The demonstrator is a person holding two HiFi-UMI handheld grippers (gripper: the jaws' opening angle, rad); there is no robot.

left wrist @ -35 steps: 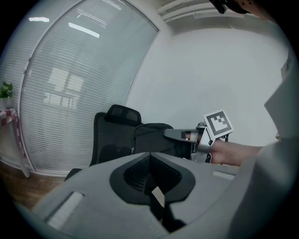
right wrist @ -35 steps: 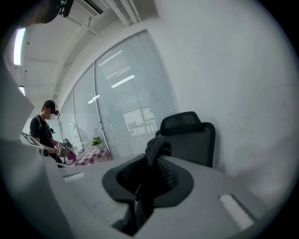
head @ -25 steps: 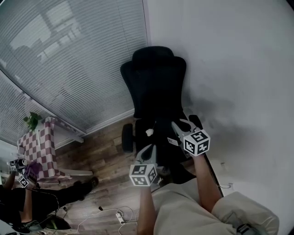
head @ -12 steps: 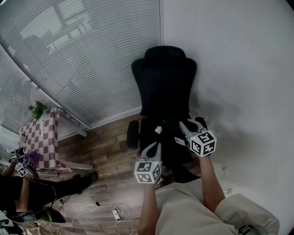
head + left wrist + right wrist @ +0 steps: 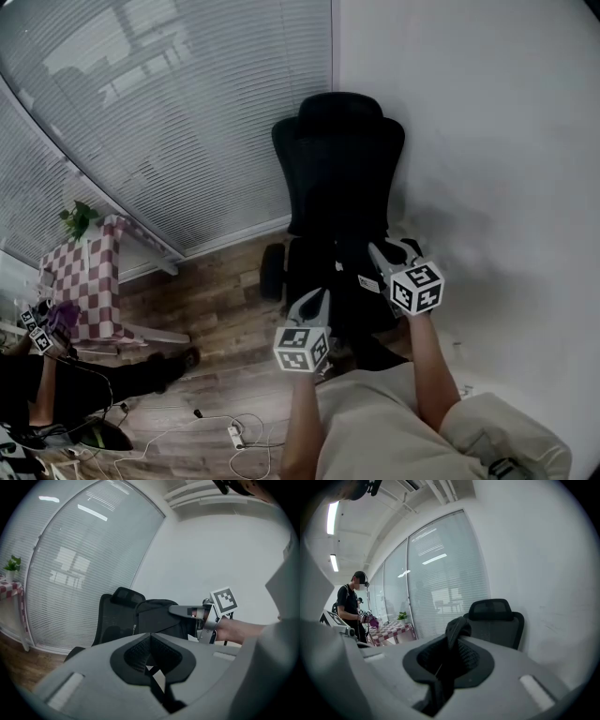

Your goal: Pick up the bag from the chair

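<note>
Chair (image 5: 337, 178): bag (image 5: 457, 629) (strap) in right tongs (image 5: 386, 258)

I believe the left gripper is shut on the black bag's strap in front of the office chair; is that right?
Not quite: it is the right gripper that is shut on the black bag's strap in front of the office chair. The right gripper view shows the strap between its fingers.

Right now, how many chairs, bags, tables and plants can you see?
Chairs: 1, the black office chair
Bags: 1, the black bag
Tables: 1, the checkered table
Plants: 1, the green plant
Total: 4
</note>
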